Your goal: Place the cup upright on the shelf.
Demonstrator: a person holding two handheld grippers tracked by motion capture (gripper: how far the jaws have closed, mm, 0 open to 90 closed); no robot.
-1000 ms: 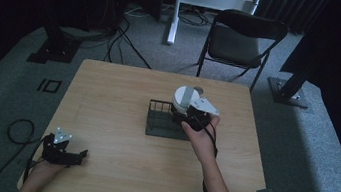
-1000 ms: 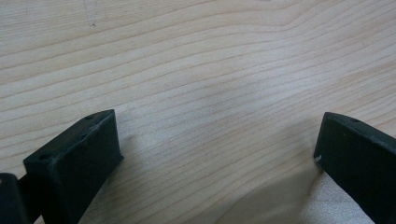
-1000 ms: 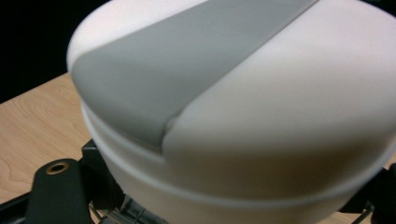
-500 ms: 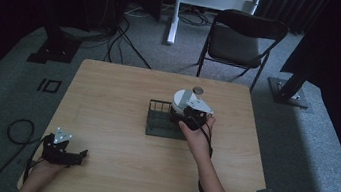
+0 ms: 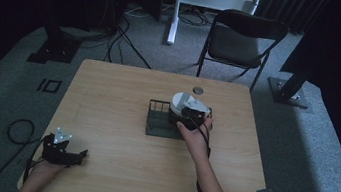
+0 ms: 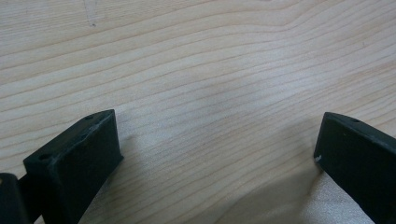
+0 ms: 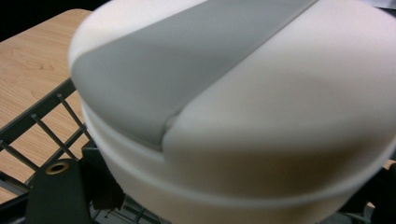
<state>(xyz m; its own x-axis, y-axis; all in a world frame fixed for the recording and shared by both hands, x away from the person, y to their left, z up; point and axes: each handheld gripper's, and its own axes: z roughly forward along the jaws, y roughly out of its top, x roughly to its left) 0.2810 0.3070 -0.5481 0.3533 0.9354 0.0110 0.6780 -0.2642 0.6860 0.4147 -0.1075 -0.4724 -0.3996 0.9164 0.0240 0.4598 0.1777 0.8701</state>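
White bowl [image 5: 181, 102] with a grey band sits at the 2 o'clock end of the dark wire rack [image 5: 160, 120], just right of the centre of the wooden surface [image 5: 112, 98]. In the right gripper view the bowl [image 7: 261, 116] is tilted, its rim toward the camera, directly over the rack wires [image 7: 51, 126]; whether it rests on them cannot be told.

Folding chair [image 5: 239, 40]: on the floor beyond the surface, at 12 o'clock, apart from it.

Right claw [image 5: 191, 115]: held by the right hand [image 5: 194, 134] against the bowl's 4 o'clock side. One jaw shows at the lower left of its own view, close under the bowl; the other is hidden. Whether it is clenched on the bowl cannot be told.

Left claw [image 5: 80, 154]: at the surface's 7 o'clock corner, well apart from the rack. Released, jaws spread wide over bare wood [image 6: 210, 93], nothing between them.

Small round dark object [image 5: 198, 90]: on the surface at 12 o'clock of the bowl, near the far edge; too small to identify.
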